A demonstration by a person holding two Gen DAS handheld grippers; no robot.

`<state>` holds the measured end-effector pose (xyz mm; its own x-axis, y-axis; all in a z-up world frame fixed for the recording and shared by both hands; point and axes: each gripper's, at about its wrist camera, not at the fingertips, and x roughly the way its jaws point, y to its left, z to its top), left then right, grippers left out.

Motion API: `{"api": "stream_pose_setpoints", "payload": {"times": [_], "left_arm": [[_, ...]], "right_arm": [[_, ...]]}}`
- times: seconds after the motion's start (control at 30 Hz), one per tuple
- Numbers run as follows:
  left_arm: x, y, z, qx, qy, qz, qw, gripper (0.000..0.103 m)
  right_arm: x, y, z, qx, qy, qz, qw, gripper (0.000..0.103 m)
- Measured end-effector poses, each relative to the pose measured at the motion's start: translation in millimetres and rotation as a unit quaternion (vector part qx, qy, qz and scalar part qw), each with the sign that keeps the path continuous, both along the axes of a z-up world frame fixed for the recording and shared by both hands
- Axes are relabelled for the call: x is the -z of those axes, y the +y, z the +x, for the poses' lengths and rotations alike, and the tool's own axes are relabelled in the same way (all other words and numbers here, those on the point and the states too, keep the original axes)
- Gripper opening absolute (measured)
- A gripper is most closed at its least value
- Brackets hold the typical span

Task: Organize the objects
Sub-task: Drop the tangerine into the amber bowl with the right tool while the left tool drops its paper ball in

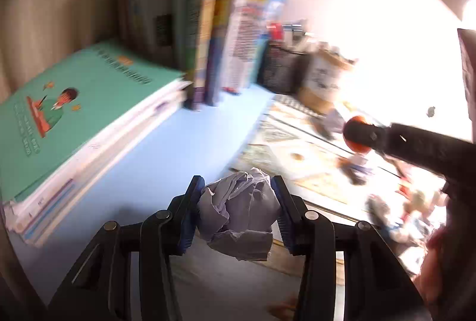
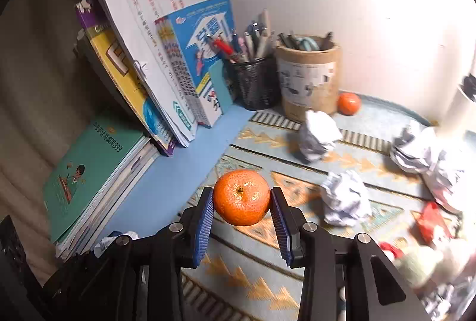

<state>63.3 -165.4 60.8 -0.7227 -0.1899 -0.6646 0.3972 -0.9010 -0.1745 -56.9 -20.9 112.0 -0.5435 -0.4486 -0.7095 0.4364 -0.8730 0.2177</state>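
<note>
My left gripper (image 1: pixel 237 187) is shut on a crumpled ball of pale paper (image 1: pixel 238 217), held above the blue desk top. My right gripper (image 2: pixel 241 197) is shut on an orange mandarin (image 2: pixel 241 196), lifted over the patterned mat (image 2: pixel 261 276). In the left wrist view the right gripper (image 1: pixel 358 134) reaches in from the right with the mandarin (image 1: pixel 357 146) partly hidden behind its fingers. A second mandarin (image 2: pixel 348 103) lies by the cardboard pot. Three paper balls lie on the mat: one mid-back (image 2: pixel 318 135), one in the middle (image 2: pixel 346 199), one at the right (image 2: pixel 422 153).
A stack of books with a green cover (image 2: pixel 92 172) lies at the left, with upright books (image 2: pixel 166 62) leaning behind it. A black mesh pen cup (image 2: pixel 255 83) and a cardboard pot (image 2: pixel 309 77) stand at the back. Red wrappers and clutter (image 2: pixel 431 223) sit at the right.
</note>
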Motion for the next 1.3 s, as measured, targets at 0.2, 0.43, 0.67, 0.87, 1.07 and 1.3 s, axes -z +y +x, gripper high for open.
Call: {"api": "stream_pose_setpoints", "payload": {"times": [0.2, 0.43, 0.67, 0.87, 1.07, 1.3], "left_arm": [[-23, 84, 1, 0.081, 0.013, -0.014, 0.9965, 0.043], [-38, 179, -6, 0.175, 0.026, -0.033, 0.9837, 0.043], [-34, 247, -18, 0.238, 0.011, -0.039, 0.9704, 0.043], [-19, 288, -46, 0.283, -0.017, -0.022, 0.9587, 0.043], [-47, 335, -99, 0.337, -0.007, -0.005, 0.9415, 0.043], [-42, 385, -174, 0.371, 0.003, 0.035, 0.9278, 0.047]], "right_arm": [[-32, 87, 68, 0.097, 0.054, 0.014, 0.994, 0.037], [-37, 215, 73, 0.173, 0.035, 0.032, 0.984, 0.037], [-12, 281, 90, 0.253, 0.003, 0.020, 0.967, 0.037], [-9, 323, 88, 0.284, 0.004, 0.006, 0.959, 0.037], [-35, 361, 43, 0.325, 0.032, 0.019, 0.945, 0.037], [-12, 403, -18, 0.355, -0.007, 0.010, 0.935, 0.038]]}}
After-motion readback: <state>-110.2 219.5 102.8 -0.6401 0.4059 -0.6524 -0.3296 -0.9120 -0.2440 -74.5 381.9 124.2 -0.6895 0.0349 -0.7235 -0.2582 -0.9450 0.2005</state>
